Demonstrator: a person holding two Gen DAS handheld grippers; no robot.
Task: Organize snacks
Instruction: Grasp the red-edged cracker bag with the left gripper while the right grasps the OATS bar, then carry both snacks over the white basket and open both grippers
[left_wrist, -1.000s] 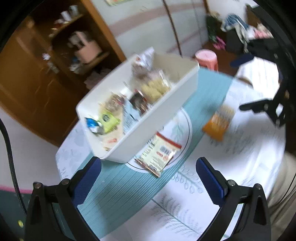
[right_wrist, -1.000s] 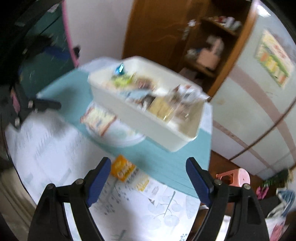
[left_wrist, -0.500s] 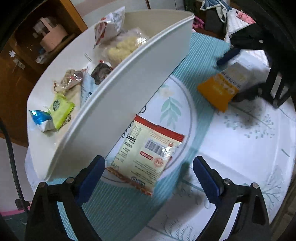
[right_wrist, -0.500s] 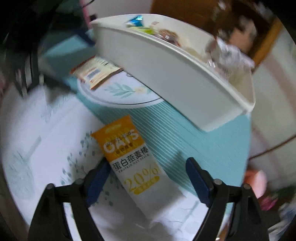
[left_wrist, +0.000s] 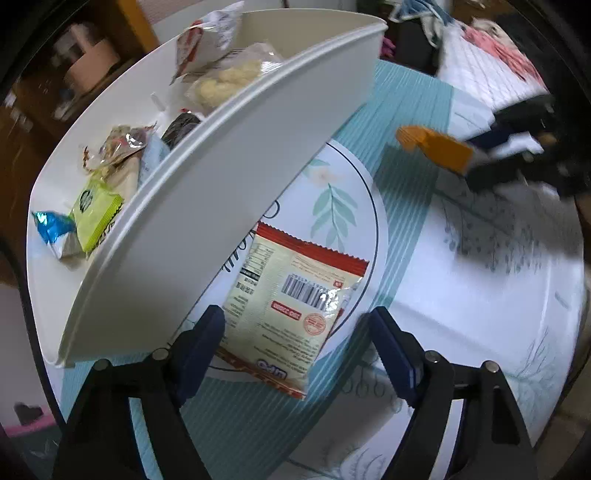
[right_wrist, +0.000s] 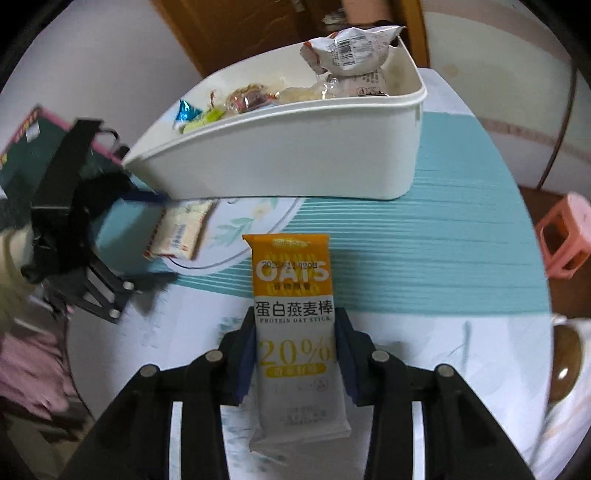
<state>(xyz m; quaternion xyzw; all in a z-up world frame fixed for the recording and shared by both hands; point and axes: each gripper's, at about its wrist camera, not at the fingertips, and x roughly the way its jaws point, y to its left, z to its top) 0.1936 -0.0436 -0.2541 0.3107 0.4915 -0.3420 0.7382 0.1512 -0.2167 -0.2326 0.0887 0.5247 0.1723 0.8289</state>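
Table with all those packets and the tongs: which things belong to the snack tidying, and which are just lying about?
Part of the job:
- white bin, already holding snacks
- oat bar, gripped in the right tongs
- red-edged packet, between the left tongs

Just lying about:
- pink stool
- mug
- wooden shelf

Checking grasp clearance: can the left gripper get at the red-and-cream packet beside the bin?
Probably yes. The left gripper straddles the packet, jaws just closing, pads not yet touching. The white bin wall crowds its left finger.
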